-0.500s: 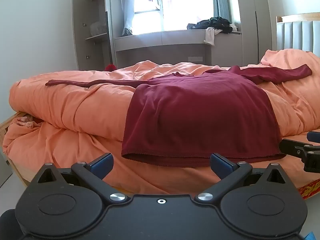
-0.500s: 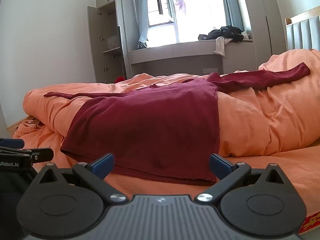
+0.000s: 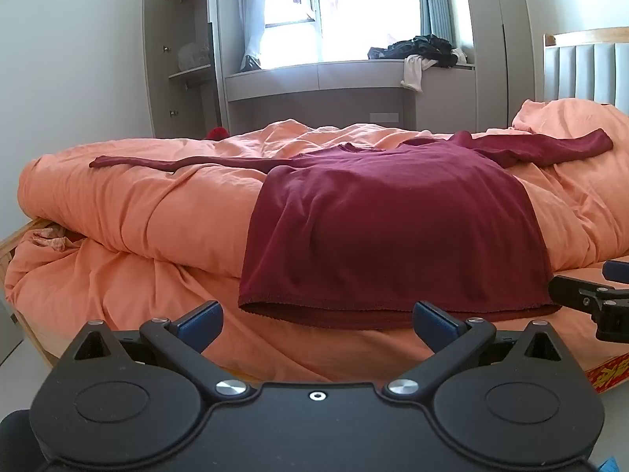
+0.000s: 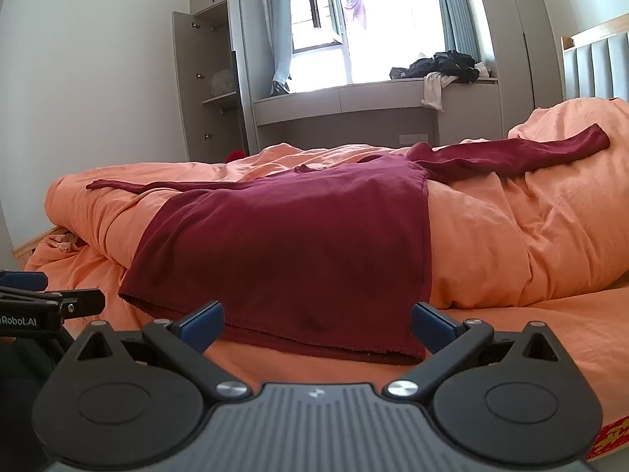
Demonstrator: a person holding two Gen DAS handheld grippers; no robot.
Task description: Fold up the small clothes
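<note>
A dark red long-sleeved top (image 3: 393, 220) (image 4: 291, 244) lies spread flat on the orange duvet (image 3: 137, 216) (image 4: 511, 244), hem toward me, both sleeves stretched out to the sides. My left gripper (image 3: 316, 324) hovers open just short of the hem, nothing between its blue pads. My right gripper (image 4: 317, 324) is open too, its span facing the hem's right corner, and it holds nothing. Each gripper shows at the edge of the other's view: the right one (image 3: 589, 299) and the left one (image 4: 43, 299).
The bed's wooden frame (image 3: 23, 330) runs along the left below the duvet. Behind stand an open wardrobe (image 3: 184, 51), a window bench with a heap of dark clothes (image 3: 424, 49), and a padded headboard (image 3: 585, 70) at the right.
Both grippers have edged a little closer to the hem. The top lies as before and both stay open.
</note>
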